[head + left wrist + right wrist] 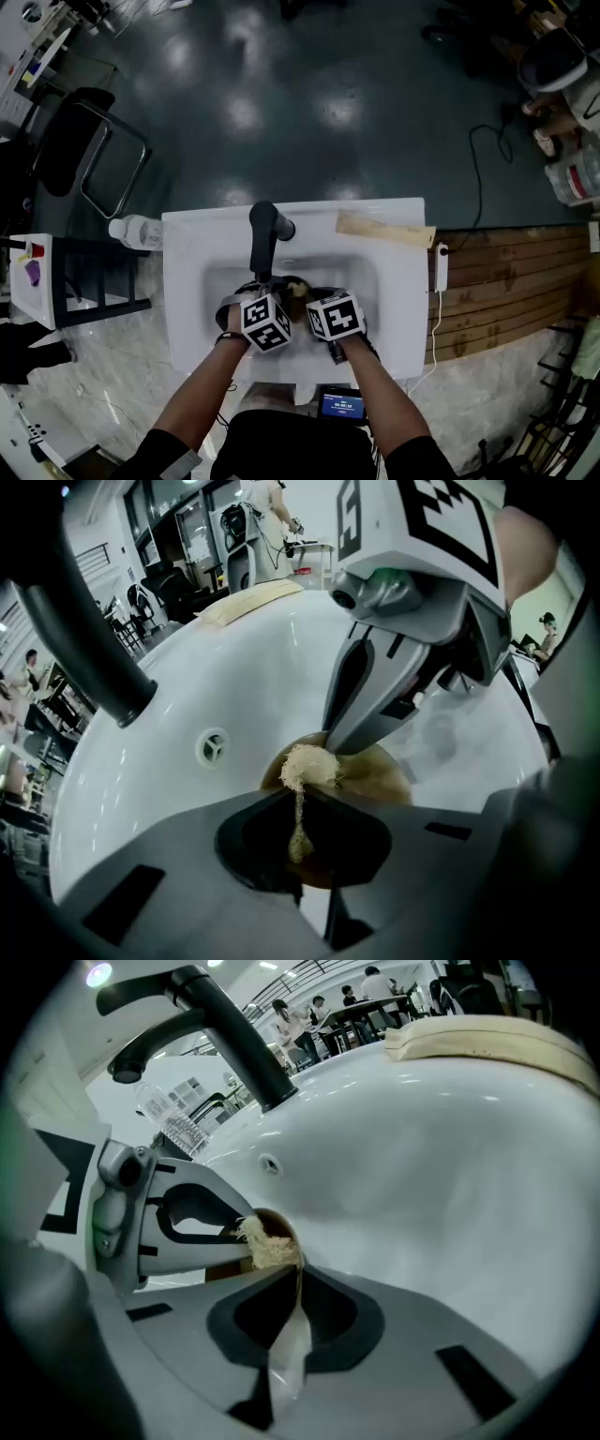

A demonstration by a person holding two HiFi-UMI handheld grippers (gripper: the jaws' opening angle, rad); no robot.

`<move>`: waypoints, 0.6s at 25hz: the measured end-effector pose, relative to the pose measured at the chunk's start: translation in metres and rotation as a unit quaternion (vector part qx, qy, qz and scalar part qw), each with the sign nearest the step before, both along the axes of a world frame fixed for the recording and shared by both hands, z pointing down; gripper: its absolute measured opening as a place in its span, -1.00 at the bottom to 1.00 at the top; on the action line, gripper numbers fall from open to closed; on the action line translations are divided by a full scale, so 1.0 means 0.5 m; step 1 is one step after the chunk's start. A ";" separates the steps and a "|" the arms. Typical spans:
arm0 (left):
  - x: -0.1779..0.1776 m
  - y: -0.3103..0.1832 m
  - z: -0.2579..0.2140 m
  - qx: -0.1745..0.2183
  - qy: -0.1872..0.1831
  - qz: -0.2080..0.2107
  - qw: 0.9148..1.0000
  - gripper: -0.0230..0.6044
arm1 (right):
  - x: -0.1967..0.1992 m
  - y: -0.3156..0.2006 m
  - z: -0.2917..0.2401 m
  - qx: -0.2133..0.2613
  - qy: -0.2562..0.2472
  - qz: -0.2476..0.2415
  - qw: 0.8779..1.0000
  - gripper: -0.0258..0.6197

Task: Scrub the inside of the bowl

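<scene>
A small brown bowl (380, 772) lies in the basin of a white sink (187, 281). My left gripper (298, 797) is shut on a tan fibrous scrubber (305, 764), whose tuft sticks out past the jaw tips and rests at the bowl's rim. My right gripper (296, 1271) comes in from the other side and is shut on the bowl's thin rim (278, 1223). In the head view both marker cubes sit side by side over the basin, left (266, 322) and right (335, 316), hiding most of the bowl.
A black faucet (263, 234) rises at the back of the sink. A tan folded cloth (384, 228) lies on the back right rim. The overflow hole (215, 747) is in the basin wall. A plastic bottle (136, 231) and a black rack stand to the left, wooden planks (506, 281) to the right.
</scene>
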State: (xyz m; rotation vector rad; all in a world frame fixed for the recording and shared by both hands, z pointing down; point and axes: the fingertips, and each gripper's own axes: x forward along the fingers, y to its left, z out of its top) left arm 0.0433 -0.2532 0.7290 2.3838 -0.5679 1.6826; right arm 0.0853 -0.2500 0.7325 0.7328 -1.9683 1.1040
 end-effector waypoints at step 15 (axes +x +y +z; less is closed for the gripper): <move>-0.053 -0.010 -0.023 0.043 -0.044 -0.016 0.998 -0.87 | 0.004 -0.011 -0.003 -0.013 0.007 0.041 0.999 -0.85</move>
